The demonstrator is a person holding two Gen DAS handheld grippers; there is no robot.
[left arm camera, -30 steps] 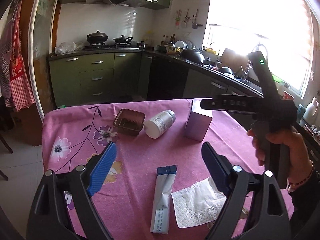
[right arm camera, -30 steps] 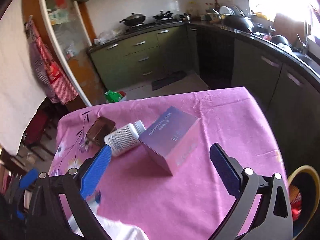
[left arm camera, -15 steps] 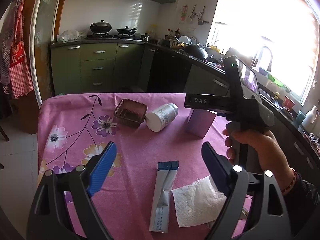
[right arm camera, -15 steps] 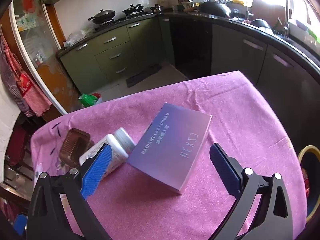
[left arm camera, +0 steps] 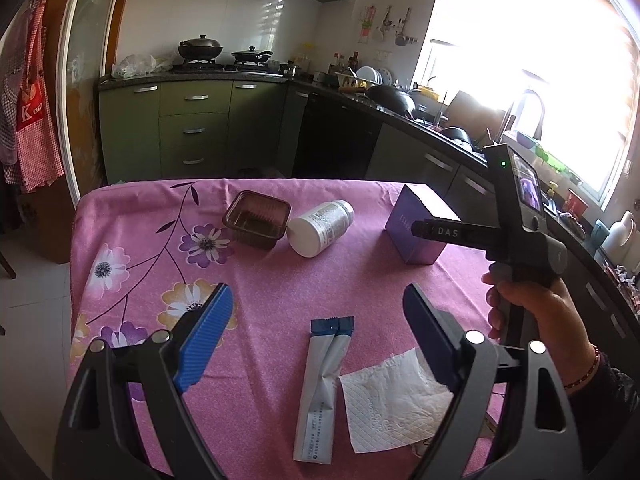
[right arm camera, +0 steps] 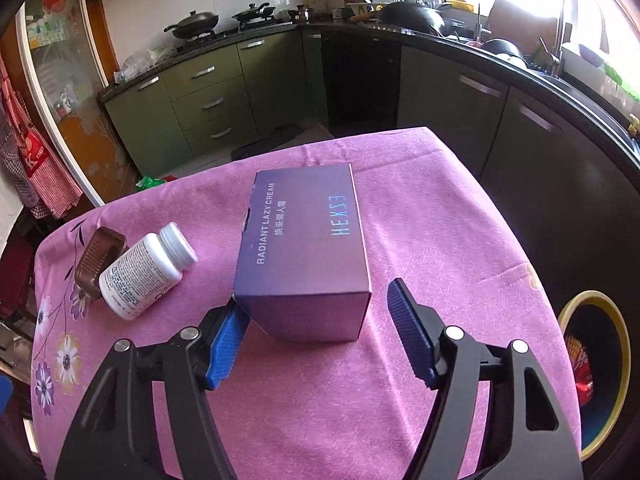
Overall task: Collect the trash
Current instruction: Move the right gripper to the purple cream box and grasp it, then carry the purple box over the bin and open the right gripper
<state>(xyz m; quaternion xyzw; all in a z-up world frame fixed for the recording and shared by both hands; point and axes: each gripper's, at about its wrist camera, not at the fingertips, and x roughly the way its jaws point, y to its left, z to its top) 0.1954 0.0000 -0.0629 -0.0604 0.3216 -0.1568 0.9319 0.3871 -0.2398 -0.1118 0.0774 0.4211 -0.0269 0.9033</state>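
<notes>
A purple carton [right arm camera: 304,240] lies on the pink flowered tablecloth [right arm camera: 440,240]. My right gripper [right arm camera: 316,304] straddles the carton's near end and its jaws are closing. The left pad touches the near left corner, while a gap remains at the right pad. My left gripper [left arm camera: 316,296] hangs open and empty above a grey-blue sachet [left arm camera: 320,392] and a crumpled white tissue [left arm camera: 388,400]. A white pill bottle [left arm camera: 320,228] lies on its side beside a brown plastic tray [left arm camera: 256,220], left of the carton [left arm camera: 420,228].
On the floor past the table's right edge stands a yellow-rimmed bin [right arm camera: 592,372] with red wrappers inside. A hand [left arm camera: 532,304] holds the right gripper's handle. Green kitchen cabinets [left arm camera: 192,132] and a cluttered counter run behind the table.
The right gripper has come down and forward onto the purple carton, and its jaws have narrowed around the near end. The left gripper has stayed almost still, still open.
</notes>
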